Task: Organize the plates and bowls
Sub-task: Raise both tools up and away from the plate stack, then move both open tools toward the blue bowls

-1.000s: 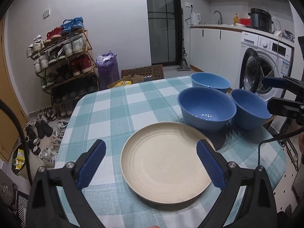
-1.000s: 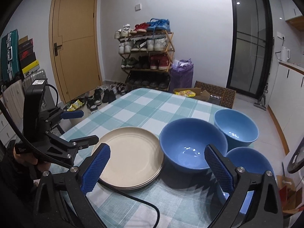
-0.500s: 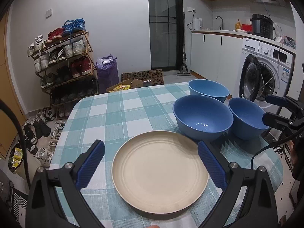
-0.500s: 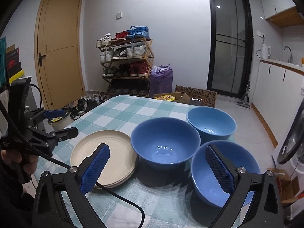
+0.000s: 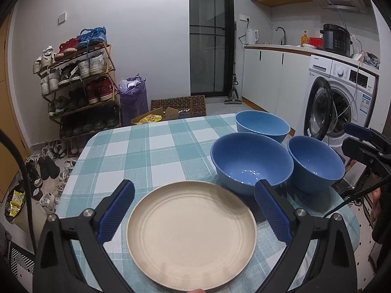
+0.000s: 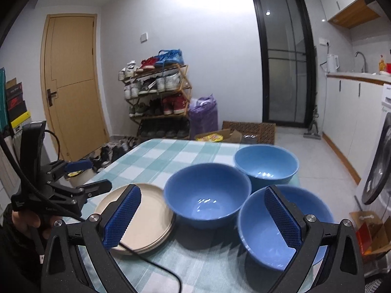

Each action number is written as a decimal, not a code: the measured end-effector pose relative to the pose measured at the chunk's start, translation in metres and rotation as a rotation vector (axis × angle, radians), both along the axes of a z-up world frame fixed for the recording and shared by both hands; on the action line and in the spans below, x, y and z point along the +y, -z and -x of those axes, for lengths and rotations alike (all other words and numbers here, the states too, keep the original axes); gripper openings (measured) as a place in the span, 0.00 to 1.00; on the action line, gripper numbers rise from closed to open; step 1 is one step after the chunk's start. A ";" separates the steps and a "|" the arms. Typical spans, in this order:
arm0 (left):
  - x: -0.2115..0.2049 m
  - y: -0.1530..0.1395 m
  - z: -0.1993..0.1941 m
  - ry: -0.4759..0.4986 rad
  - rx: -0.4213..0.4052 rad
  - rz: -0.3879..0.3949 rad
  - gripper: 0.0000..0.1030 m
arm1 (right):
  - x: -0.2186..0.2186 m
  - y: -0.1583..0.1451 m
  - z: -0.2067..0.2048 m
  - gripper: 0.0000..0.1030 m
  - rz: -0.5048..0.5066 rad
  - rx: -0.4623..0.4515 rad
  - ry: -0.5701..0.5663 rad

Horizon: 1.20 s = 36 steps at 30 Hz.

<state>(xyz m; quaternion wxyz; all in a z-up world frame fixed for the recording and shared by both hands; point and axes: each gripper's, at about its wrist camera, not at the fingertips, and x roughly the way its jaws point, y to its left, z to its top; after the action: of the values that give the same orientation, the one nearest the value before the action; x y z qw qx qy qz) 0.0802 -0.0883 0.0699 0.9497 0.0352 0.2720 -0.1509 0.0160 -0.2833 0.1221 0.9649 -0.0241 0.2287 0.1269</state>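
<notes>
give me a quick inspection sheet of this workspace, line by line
surface: table under a teal and white checked cloth
job's things: cream plates stacked at the near left; three blue bowls, middle bowl, far bowl, near right bowl, each separate, none nested
clutter: nothing seen on the table besides dishes
grippers: left tongs open, straddling the plates without touching; right tongs open, above the near right bowl, holding nothing
cables: a black cable lies across the plates' near edge and the cloth
surroundings: shoe rack, purple bag, cardboard box, washing machine, wooden door
</notes>
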 end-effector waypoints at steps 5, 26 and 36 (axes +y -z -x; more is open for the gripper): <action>-0.002 -0.006 -0.007 -0.004 -0.019 0.015 0.97 | -0.006 -0.011 -0.003 0.99 -0.009 -0.025 0.020; -0.026 -0.017 -0.043 0.006 -0.048 0.071 0.98 | -0.052 -0.063 -0.037 0.99 -0.165 -0.323 0.270; -0.044 -0.030 -0.066 -0.058 -0.074 0.161 0.98 | -0.045 -0.065 -0.056 0.99 -0.238 -0.365 0.345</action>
<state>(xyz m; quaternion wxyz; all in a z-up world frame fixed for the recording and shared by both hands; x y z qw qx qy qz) 0.1464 -0.1319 0.0998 0.9628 -0.0437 0.2245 -0.1436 0.0724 -0.3283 0.1875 0.9935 0.1064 0.0355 -0.0199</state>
